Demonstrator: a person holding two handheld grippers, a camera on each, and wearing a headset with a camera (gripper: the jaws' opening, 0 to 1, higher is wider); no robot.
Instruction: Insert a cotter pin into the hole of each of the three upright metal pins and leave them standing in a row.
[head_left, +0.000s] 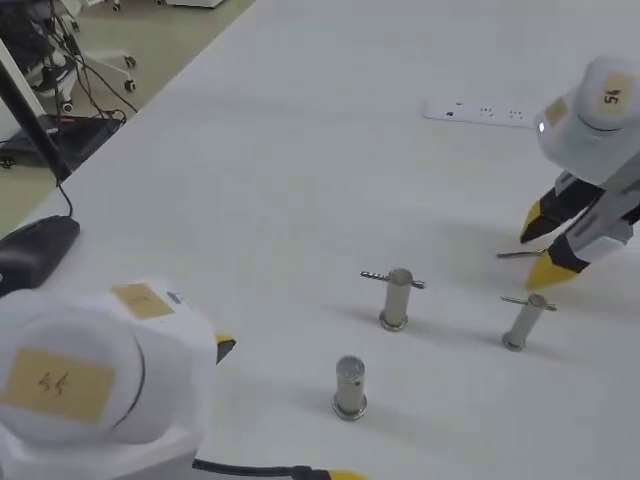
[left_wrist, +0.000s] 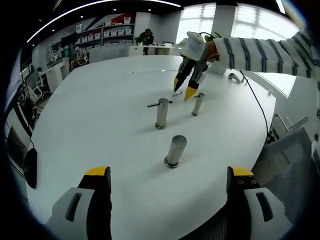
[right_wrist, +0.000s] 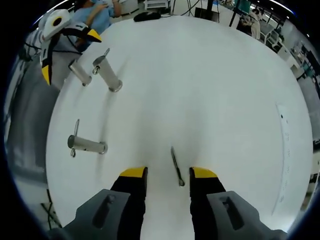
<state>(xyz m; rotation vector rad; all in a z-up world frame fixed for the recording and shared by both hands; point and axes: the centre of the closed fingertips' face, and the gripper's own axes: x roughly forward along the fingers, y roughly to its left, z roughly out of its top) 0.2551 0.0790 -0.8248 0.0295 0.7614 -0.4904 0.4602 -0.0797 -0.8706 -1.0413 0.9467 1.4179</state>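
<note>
left gripper (left_wrist: 168, 174) low, jaws wide apart, empty, facing metal pin (left_wrist: 175, 150). right gripper (right_wrist: 169, 172) tilted down, jaws parted astride loose cotter pin (right_wrist: 176, 165) on table (right_wrist: 210, 75).

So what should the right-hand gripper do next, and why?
Probably close the right gripper on the loose cotter pin, which lies on the table between its open jaws. Two metal pins already carry cotter pins; the third metal pin has none yet.

Three metal pins (head_left: 397, 300) (head_left: 350, 385) (head_left: 523, 322), three cotter pins (head_left: 392, 279) (head_left: 528, 301) (head_left: 518, 254) (two inserted, one lying loose)
</note>
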